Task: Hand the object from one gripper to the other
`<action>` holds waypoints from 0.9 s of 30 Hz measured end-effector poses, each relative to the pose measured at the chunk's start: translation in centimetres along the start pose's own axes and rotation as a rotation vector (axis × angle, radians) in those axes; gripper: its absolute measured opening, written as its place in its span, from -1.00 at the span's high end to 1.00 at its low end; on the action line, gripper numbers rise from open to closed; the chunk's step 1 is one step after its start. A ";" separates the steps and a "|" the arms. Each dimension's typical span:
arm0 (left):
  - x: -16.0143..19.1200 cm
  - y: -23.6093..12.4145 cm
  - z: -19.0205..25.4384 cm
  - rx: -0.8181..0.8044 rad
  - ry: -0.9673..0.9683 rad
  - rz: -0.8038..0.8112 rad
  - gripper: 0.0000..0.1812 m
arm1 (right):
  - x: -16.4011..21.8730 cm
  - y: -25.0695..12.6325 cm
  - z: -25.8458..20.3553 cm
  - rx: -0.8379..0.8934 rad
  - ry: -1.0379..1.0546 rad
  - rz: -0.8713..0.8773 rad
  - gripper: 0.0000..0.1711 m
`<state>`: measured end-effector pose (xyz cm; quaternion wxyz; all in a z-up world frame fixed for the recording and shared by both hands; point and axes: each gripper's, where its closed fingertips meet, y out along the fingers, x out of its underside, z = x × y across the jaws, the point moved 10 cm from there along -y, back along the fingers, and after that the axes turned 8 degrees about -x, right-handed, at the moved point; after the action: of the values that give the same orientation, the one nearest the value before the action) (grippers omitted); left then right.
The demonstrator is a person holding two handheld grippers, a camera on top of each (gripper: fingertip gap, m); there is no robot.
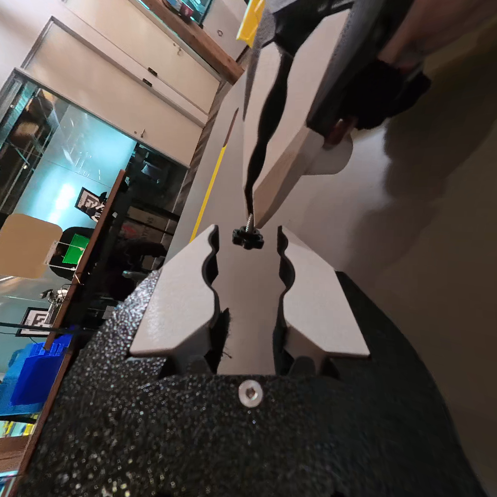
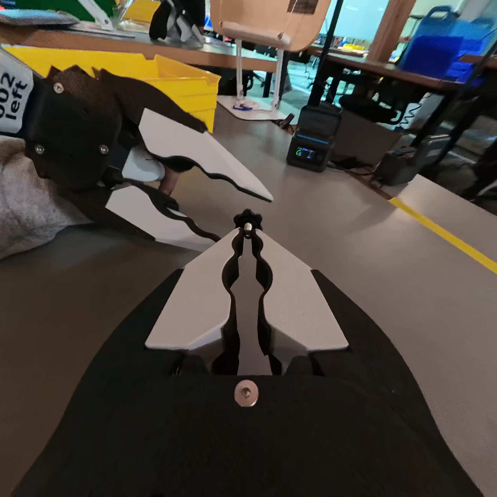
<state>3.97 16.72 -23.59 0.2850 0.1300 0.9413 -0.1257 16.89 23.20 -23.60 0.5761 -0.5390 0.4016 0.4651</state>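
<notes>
Between your two grippers: the knob screw (image 2: 247, 221), a black star-shaped knob on a short threaded metal stud, was held up off the grey tabletop (image 2: 336, 215).
Right gripper (image 2: 248, 233): you had it pinched down on the stud, white fingertips nearly meeting, the knob head sticking out just past them.
Left gripper (image 1: 247, 231): you held it spread wide, nothing between its fingers; in the left wrist view the knob (image 1: 247, 238) sat just beyond the two tips, centred in the gap and touching neither.
Angle of approach: in the right wrist view your left gripper (image 2: 243, 219) came in from the left, one finger above the knob and one below it.
Room to the sides: bare grey tabletop lay all around the meeting point.
Edges: a yellow tape line (image 2: 443, 234) ran across the surface to the right, well apart from the knob.
Behind the left gripper: a yellow bin (image 2: 172, 78) stood close to its upper finger.
</notes>
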 end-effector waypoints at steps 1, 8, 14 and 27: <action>0.0 0.1 0.1 0.010 0.013 -0.007 0.57 | 0.0 0.1 -0.1 -0.013 -0.003 -0.008 0.96; -0.1 0.4 0.1 0.031 -0.028 -0.063 0.75 | 0.0 0.3 -0.4 -0.015 -0.051 -0.013 0.95; 0.9 0.0 -3.1 0.061 -0.683 0.036 0.76 | -0.6 -0.2 -0.5 0.192 -0.284 0.070 0.54; 3.1 0.0 -1.9 1.083 -1.629 0.153 0.76 | -1.6 0.0 -4.0 0.084 -0.635 0.158 0.54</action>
<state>0.54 17.84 -23.83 0.7565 0.1774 0.2609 -0.5729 16.63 19.08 -22.46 0.6564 -0.3100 0.2615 0.6361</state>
